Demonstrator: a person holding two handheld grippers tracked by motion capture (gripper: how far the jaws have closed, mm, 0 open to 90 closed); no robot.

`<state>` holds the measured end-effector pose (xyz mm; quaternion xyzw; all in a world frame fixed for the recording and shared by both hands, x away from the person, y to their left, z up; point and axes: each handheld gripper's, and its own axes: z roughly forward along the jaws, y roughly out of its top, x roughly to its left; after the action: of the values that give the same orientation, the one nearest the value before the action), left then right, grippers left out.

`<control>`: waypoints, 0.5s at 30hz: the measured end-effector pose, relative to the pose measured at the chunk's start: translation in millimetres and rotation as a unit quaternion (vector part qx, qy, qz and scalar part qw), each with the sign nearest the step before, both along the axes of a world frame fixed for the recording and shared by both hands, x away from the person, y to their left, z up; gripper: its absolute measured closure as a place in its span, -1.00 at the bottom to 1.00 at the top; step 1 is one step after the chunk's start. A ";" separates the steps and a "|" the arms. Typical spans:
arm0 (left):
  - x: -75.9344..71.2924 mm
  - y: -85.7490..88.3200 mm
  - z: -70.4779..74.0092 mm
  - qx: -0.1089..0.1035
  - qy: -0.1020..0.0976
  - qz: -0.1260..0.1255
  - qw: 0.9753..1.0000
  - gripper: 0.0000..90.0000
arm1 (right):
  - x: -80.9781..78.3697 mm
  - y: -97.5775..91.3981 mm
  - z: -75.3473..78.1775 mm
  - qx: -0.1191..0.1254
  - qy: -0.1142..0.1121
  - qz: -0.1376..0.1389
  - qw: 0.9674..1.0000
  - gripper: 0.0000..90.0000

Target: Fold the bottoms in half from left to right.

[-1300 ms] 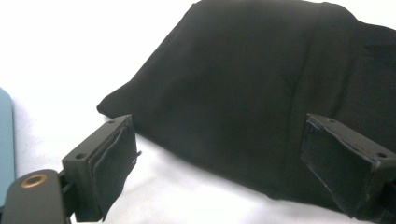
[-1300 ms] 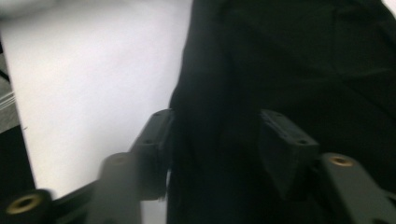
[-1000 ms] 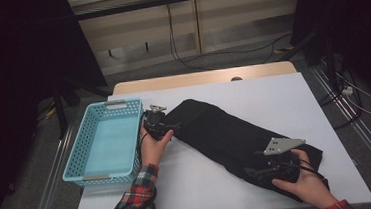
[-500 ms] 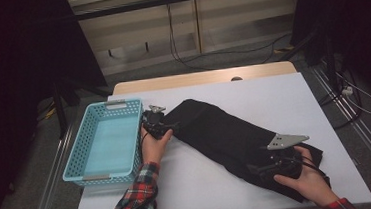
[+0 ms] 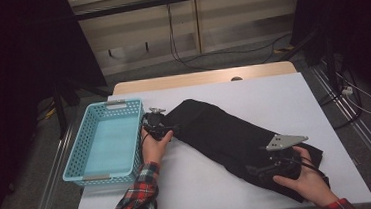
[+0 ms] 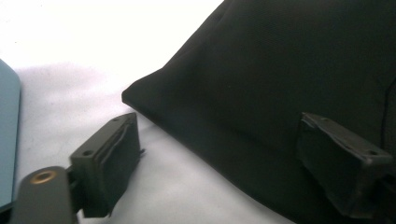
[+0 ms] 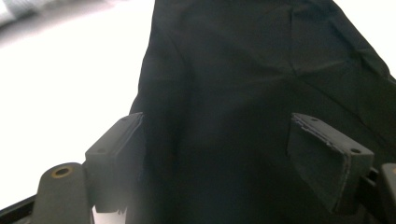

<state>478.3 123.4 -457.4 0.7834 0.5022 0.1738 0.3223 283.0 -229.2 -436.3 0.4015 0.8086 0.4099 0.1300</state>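
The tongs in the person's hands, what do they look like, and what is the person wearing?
Both tongs are black. The left tongs have a black cable trailing from them. The right tongs carry a grey three-cornered plate on top. Up close, each jaw ends in a chunky black block with small screw holes, and a brass-coloured ring shows at one jaw's base. The sleeves are red, dark and white plaid.

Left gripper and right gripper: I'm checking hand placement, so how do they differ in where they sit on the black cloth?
The left gripper sits at the black cloth's far end beside the blue basket; the right gripper sits at its near end, toward the table's front edge. The right gripper carries a grey plate. Both stand open, with cloth between the jaws.
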 end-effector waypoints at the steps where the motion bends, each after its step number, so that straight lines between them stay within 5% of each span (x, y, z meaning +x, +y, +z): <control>1: 0.2 0.4 0.9 0.002 0.002 0.000 1.000 -0.58 | 0.1 0.2 0.0 0.001 0.001 0.001 1.000 -0.54; 7: 1.8 3.2 5.1 -0.012 0.014 0.023 1.000 -0.12 | 1.0 3.6 0.8 0.002 0.000 0.006 1.000 -0.55; 15: 2.9 3.8 6.9 -0.045 0.031 0.024 0.998 0.54 | 1.8 5.9 1.5 0.002 -0.001 0.014 1.000 -0.56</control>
<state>481.2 127.3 -450.6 0.7610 0.5375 0.1343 0.3374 284.8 -223.3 -434.7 0.3902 0.8131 0.4137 0.1241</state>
